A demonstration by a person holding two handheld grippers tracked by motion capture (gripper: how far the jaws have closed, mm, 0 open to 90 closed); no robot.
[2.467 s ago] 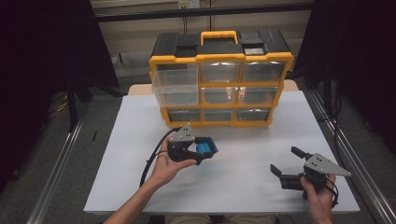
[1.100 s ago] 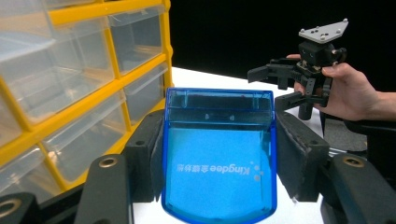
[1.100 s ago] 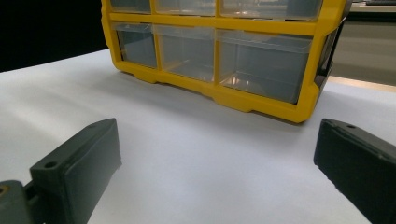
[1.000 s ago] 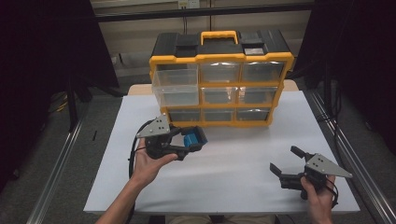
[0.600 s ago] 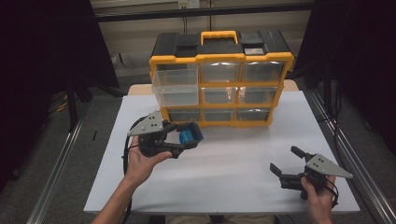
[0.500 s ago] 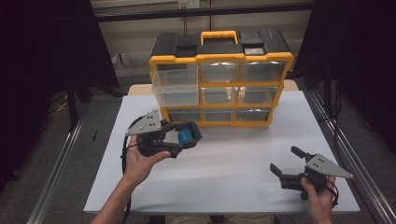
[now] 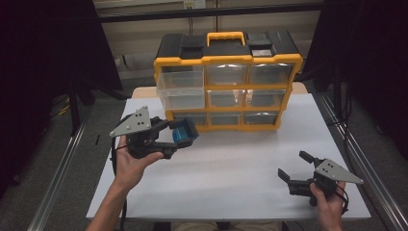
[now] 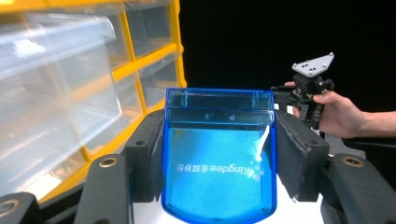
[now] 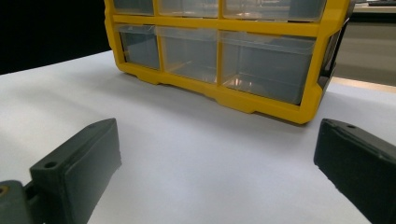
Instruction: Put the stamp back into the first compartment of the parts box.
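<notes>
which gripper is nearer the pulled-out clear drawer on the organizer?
Left. The left gripper, shut on the blue box, is raised just below the pulled-out drawer. The right gripper sits open, low near the table's front right.

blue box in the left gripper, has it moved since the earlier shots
Yes: the blue box has moved up and left, closer to the organizer's open drawer.

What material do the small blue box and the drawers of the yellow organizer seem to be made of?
Blue box: probably glossy translucent plastic; the printed text on it reads mirrored, so it is seen through the box. Drawers: likely clear, slightly cloudy plastic; their insides show through. Organizer frame: opaque yellow, probably moulded plastic.
</notes>
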